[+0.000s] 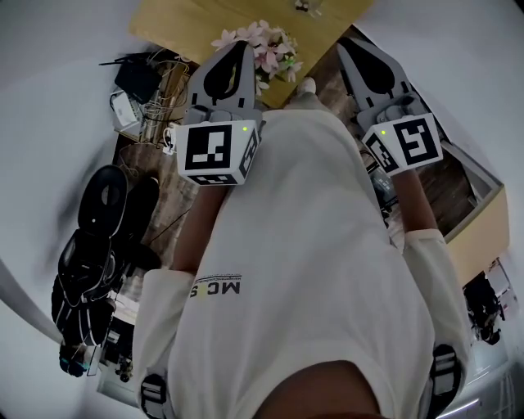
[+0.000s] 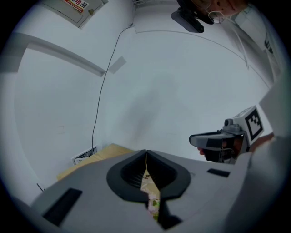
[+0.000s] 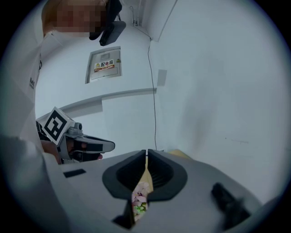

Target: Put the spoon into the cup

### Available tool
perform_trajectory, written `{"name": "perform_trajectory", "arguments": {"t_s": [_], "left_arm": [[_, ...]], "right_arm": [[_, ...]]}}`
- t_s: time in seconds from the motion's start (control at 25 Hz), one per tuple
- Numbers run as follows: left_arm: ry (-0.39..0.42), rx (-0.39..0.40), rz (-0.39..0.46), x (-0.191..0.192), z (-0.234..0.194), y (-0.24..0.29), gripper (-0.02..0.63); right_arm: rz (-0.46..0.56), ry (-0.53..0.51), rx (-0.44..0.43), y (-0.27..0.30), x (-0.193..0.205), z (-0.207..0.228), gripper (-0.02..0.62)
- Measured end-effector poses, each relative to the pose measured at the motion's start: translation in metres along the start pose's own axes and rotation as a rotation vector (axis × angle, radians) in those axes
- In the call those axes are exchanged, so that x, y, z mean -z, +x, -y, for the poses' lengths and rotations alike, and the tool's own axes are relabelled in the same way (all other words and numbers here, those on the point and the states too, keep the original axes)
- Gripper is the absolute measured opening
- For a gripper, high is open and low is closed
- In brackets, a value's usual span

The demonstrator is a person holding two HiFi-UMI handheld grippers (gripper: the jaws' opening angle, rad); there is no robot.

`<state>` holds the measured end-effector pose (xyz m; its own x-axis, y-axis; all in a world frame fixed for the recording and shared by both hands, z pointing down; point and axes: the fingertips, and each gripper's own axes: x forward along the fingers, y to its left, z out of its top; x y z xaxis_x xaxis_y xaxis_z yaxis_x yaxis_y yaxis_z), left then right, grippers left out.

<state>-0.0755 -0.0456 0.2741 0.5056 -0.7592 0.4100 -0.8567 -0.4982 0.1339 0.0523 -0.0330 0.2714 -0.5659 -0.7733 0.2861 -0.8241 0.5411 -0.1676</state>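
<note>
- White shirt [image 1: 327, 270], below the left gripper [image 1: 243, 47]: dark print "MC S", upside down.
- Wall panel [image 3: 103, 65], above the left gripper: yellow label [image 3: 107, 67] reading "配电箱"; its finer print is illegible.
- Left gripper's cube [image 1: 214, 153]: square black-and-white patterns, no letters.

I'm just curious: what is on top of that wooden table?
Pink flowers stand on the table. The left gripper covers part of its near edge, so anything there is hidden.

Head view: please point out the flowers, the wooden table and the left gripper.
flowers [image 1: 270, 51], head view, on the pink blossoms.
wooden table [image 1: 176, 24], head view, on its bare top left of the flowers.
left gripper [image 1: 242, 47], head view, at its closed fingertips.
</note>
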Motion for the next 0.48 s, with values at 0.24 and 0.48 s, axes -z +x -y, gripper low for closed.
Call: {"name": "perform_trajectory", "arguments": {"t_s": [0.24, 0.48], "left_arm": [[-0.002, 0.012, -0.003, 0.000, 0.007, 0.005, 0.015], [0.006, 0.028, -0.001, -0.002, 0.015, 0.011, 0.015]], "right_arm": [[0.017, 0.016, 0.043, -0.007, 0.003, 0.010, 0.034], [0.017, -0.032, 0.047, -0.008, 0.000, 0.011, 0.034]]}}
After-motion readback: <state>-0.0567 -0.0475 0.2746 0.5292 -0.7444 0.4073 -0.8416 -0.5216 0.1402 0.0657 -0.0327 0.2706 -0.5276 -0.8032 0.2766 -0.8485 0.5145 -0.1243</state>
